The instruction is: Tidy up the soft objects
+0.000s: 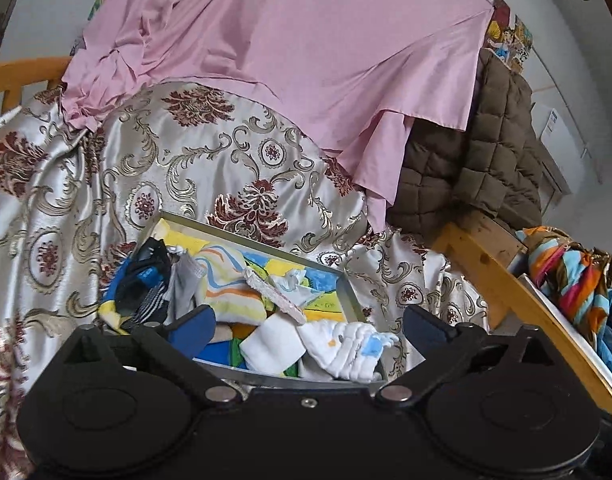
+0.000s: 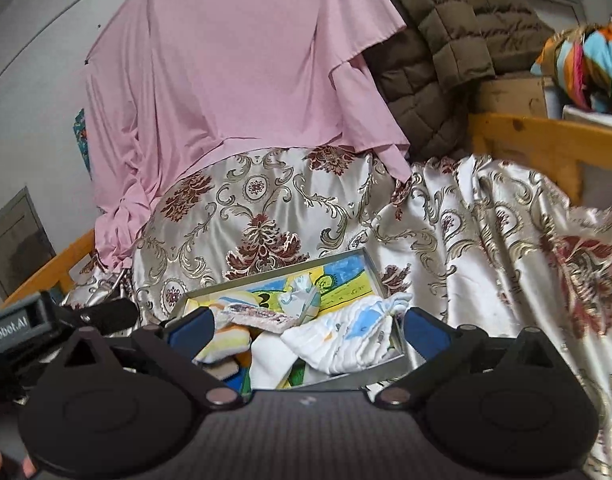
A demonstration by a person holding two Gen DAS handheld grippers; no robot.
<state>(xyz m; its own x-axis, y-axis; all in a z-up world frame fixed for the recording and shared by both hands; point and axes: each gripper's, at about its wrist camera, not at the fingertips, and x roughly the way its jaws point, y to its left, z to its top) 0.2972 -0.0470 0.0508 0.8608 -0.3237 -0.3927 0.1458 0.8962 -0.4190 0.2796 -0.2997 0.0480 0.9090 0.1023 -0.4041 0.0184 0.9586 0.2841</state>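
Observation:
A shallow grey tray (image 1: 352, 290) with a colourful printed bottom lies on a patterned satin bedspread (image 1: 193, 160). It holds small soft items: dark striped socks (image 1: 145, 284), a striped yellow cloth (image 1: 229, 280), a pink speckled piece (image 1: 273, 292) and a white baby garment (image 1: 346, 348). My left gripper (image 1: 310, 328) is open and empty just above the tray's near end. My right gripper (image 2: 310, 326) is open and empty over the same tray (image 2: 374, 268), close to the white garment (image 2: 346, 344). The left gripper's body (image 2: 17, 324) shows at the left of the right wrist view.
A pink sheet (image 1: 306, 48) drapes over the back, with a brown quilted jacket (image 1: 486, 152) to its right. A wooden bed frame (image 1: 506, 280) runs along the right, and a multicoloured scarf (image 1: 570, 276) lies beyond it.

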